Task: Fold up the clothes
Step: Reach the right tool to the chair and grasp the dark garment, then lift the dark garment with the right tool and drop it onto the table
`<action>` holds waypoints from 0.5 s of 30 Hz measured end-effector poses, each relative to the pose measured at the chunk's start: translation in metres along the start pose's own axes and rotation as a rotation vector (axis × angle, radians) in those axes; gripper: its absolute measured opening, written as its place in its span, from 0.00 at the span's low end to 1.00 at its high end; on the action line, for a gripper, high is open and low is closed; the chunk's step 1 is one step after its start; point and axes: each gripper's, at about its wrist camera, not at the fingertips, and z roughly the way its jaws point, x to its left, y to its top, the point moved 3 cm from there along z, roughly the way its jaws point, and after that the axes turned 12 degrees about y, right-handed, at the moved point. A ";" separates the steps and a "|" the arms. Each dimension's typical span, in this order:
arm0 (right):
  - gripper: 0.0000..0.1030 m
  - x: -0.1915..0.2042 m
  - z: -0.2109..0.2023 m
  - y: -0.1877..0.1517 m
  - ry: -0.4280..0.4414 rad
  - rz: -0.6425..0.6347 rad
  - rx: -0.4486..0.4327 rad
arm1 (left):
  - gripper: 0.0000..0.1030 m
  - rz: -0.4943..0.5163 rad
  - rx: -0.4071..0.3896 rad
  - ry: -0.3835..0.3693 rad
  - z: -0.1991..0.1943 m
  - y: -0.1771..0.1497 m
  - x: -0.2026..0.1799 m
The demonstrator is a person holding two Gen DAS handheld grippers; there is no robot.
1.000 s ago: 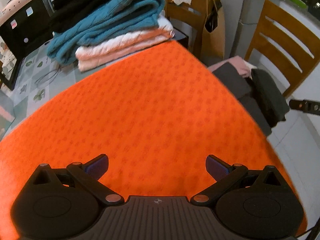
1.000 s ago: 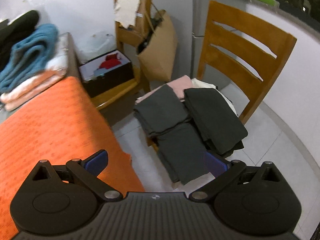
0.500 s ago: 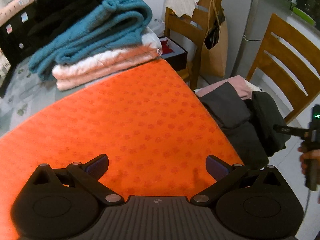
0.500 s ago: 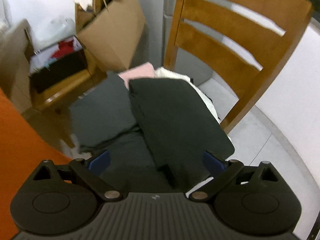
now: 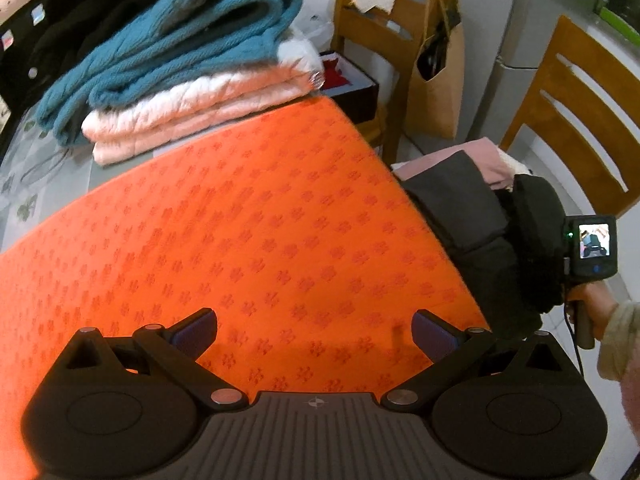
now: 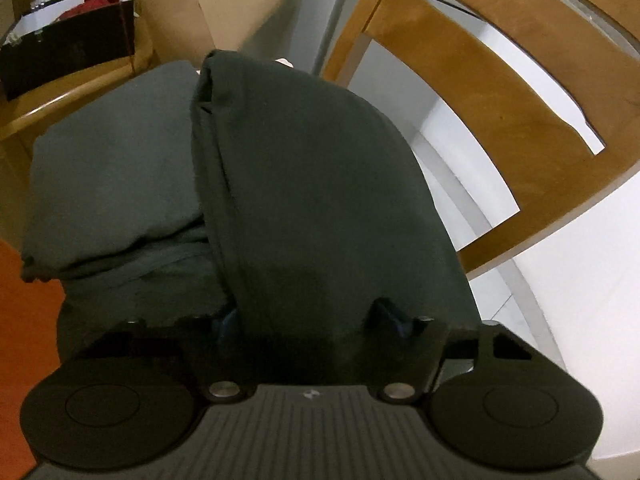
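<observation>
- Your right gripper [image 6: 312,320] has dropped from above the floor gap onto the pile on the chair [image 6: 480,92], and now sits at the near edge of the top dark garment [image 6: 320,184].
- Its jaws have just been closing, with that garment's hem between them. One pad [image 6: 394,314] shows against the cloth on the right; the other is mostly buried on the left. Whether they pinch the fabric yet, you cannot tell.
- The garment lies folded over on the chair seat, partly over a second dark piece [image 6: 112,176], just off the right edge of the table.
- Your left gripper [image 5: 314,334] has crept towards that same edge. It hangs over the orange cloth [image 5: 240,220] with jaws wide open and nothing in them.
- From the left view, your right hand [image 5: 596,308] shows low beside the chair pile.
- The folded stack [image 5: 192,80] sits at the far side of the table, so earlier pieces look done.
- This reads as the pick-up of the next piece; folding it has not begun.
- Next you likely need a firm pinch, then a lift onto the orange cloth without dragging the piece underneath.
</observation>
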 end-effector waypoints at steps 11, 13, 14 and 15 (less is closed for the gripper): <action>0.24 -0.022 -0.074 0.018 -0.046 -0.030 -0.124 | 1.00 -0.037 -0.004 0.043 -0.010 -0.008 0.020; 0.22 -0.025 -0.098 0.025 -0.041 -0.028 -0.155 | 1.00 -0.041 -0.009 0.050 -0.015 -0.011 0.025; 0.22 -0.025 -0.111 0.028 -0.037 -0.027 -0.168 | 1.00 -0.043 -0.012 0.052 -0.018 -0.013 0.028; 0.21 -0.025 -0.125 0.031 -0.032 -0.027 -0.182 | 1.00 -0.045 -0.015 0.053 -0.022 -0.014 0.032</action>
